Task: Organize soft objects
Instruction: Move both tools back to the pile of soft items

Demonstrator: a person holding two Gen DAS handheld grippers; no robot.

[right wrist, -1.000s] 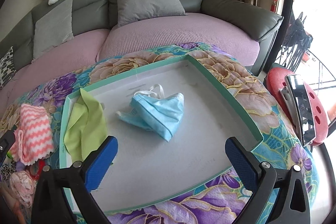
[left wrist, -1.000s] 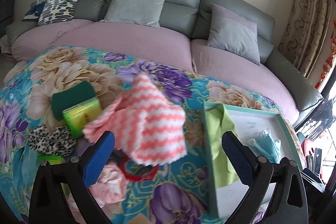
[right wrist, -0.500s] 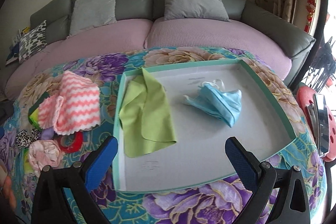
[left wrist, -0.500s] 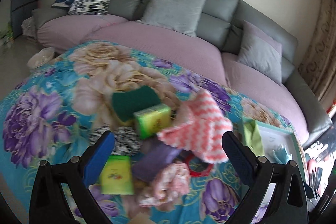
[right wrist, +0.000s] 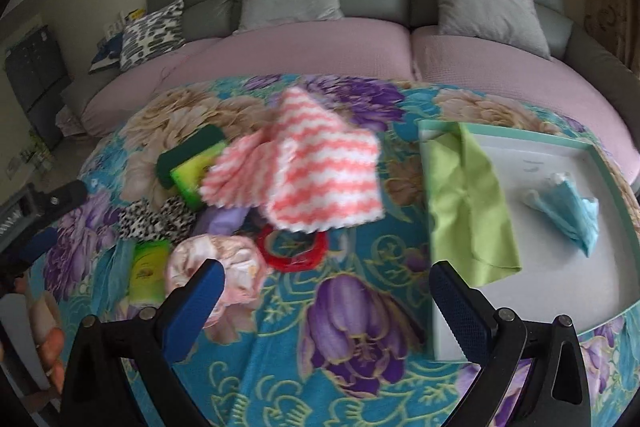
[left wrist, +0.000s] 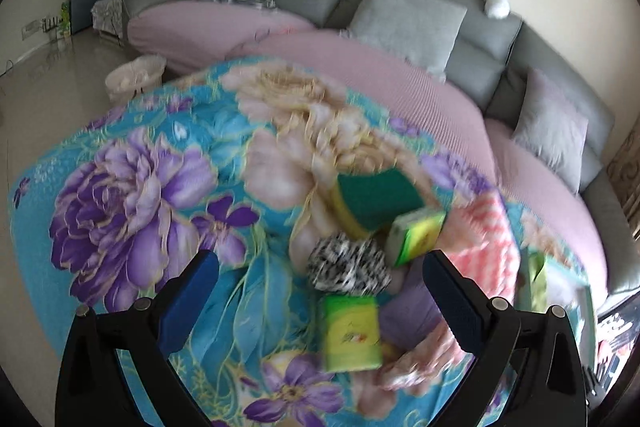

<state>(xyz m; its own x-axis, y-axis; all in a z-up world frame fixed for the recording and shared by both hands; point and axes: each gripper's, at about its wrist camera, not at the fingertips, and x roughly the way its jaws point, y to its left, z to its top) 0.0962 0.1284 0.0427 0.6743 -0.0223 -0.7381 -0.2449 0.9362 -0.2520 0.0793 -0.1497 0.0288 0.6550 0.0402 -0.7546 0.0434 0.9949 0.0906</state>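
My left gripper (left wrist: 320,291) hangs over the flowered tabletop (left wrist: 132,195) with its jaws spread wide and nothing between them. My right gripper (right wrist: 326,293) is the same: jaws wide apart, empty, above a purple flower on the cloth.

The soft things lie in a heap near the middle of the tabletop. On top is a pink and white striped cloth (right wrist: 316,171), partly draped over a green and yellow sponge (right wrist: 192,157). In front of the sponge is a black and white spotted scrunchie (right wrist: 154,217), and just beside it a purple cloth (right wrist: 224,221) shows from under the striped one. Nearer to me lie a green packet (right wrist: 148,273), a crumpled pale pink cloth (right wrist: 218,265) and a red ring (right wrist: 292,247), the ring partly under the striped cloth's edge. In the left view a second green and yellow packet (left wrist: 416,235) leans against the sponge; that view is blurred, so finer detail is lost.

To the right stands a shallow tray (right wrist: 520,139) with a teal rim. A lime green cloth (right wrist: 466,199) lies at its left end, one edge over the rim, and a blue face mask (right wrist: 570,213) sits apart from it, farther right.

A hand (right wrist: 50,343) shows at the left edge of the right view.
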